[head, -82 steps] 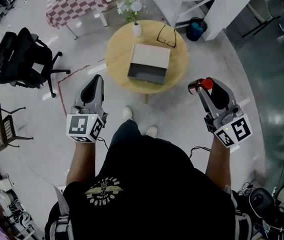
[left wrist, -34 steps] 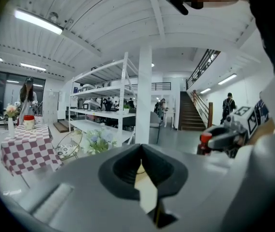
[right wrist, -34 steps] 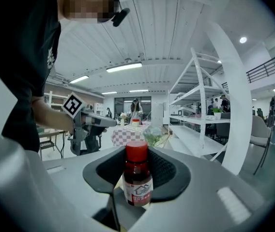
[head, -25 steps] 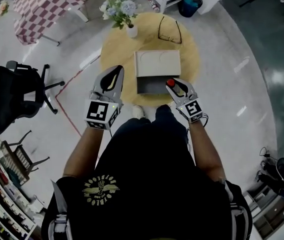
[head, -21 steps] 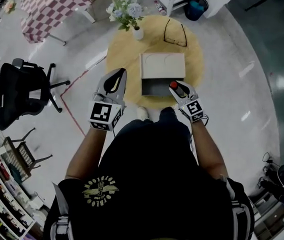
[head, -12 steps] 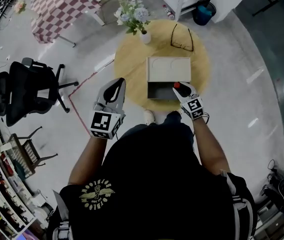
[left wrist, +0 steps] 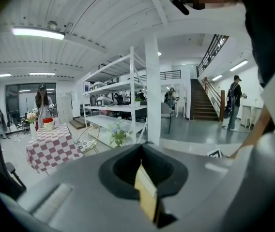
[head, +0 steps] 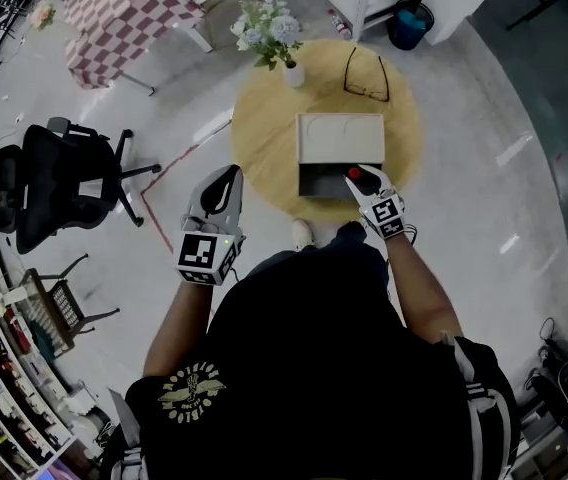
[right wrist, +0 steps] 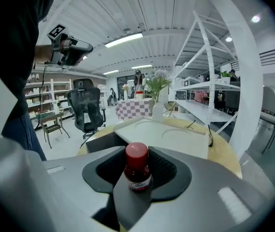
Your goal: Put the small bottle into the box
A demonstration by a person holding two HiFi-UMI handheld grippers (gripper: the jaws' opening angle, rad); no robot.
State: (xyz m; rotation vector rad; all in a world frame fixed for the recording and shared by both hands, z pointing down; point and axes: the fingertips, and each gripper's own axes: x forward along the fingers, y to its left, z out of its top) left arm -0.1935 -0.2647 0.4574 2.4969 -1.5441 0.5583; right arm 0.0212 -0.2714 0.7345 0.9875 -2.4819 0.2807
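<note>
Head view: the right gripper reaches over the near edge of the round desk. It carries the small bottle, whose red cap is at the right end of the dark opening of the box. The left gripper hangs beside the desk, over the floor.

Left gripper view: the jaws are pressed together, with a thin tan strip at their seam.

Right gripper view: the small bottle stands upright between the jaws, which are opening but touch its sides. The box lies just ahead.
</note>
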